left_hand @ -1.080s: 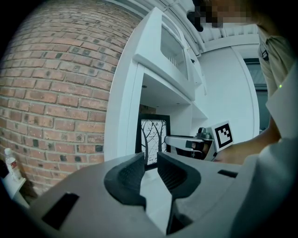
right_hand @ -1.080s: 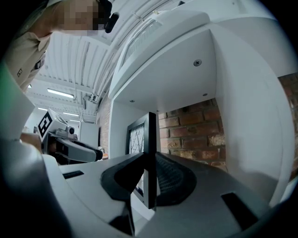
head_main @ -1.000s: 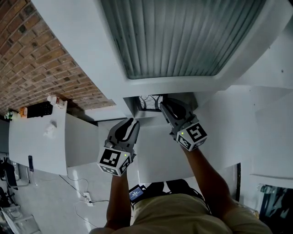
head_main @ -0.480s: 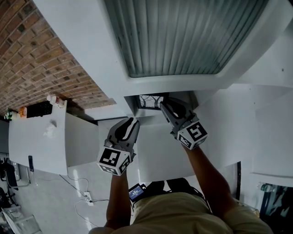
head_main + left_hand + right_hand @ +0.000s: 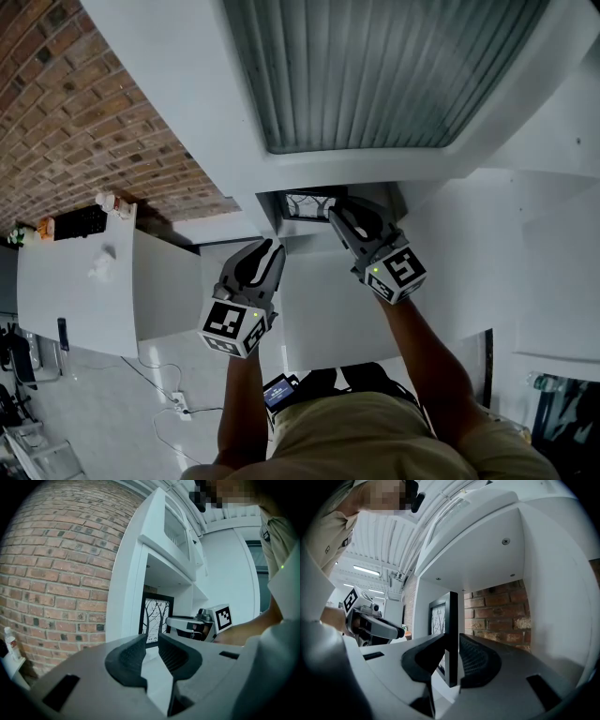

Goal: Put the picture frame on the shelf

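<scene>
The picture frame (image 5: 307, 204) is black with a bare-tree print and stands upright in the white shelf niche (image 5: 270, 212). My right gripper (image 5: 339, 216) is shut on the frame's right edge (image 5: 451, 620), the black edge running between both fingers. My left gripper (image 5: 273, 251) hovers a little in front of the frame (image 5: 155, 618), apart from it. Its jaws stand narrowly open with only the white shelf board (image 5: 157, 671) showing between them. The left gripper view also catches the right gripper (image 5: 168, 620) at the frame.
A brick wall (image 5: 84, 122) lies left of the shelf unit and shows behind the niche (image 5: 497, 606). A white cabinet with a glass door (image 5: 176, 531) hangs above the niche. A low white counter (image 5: 75, 281) with small items is at far left.
Almost nothing differs. Both grippers and the frame hold their places; the view has only shifted slightly.
</scene>
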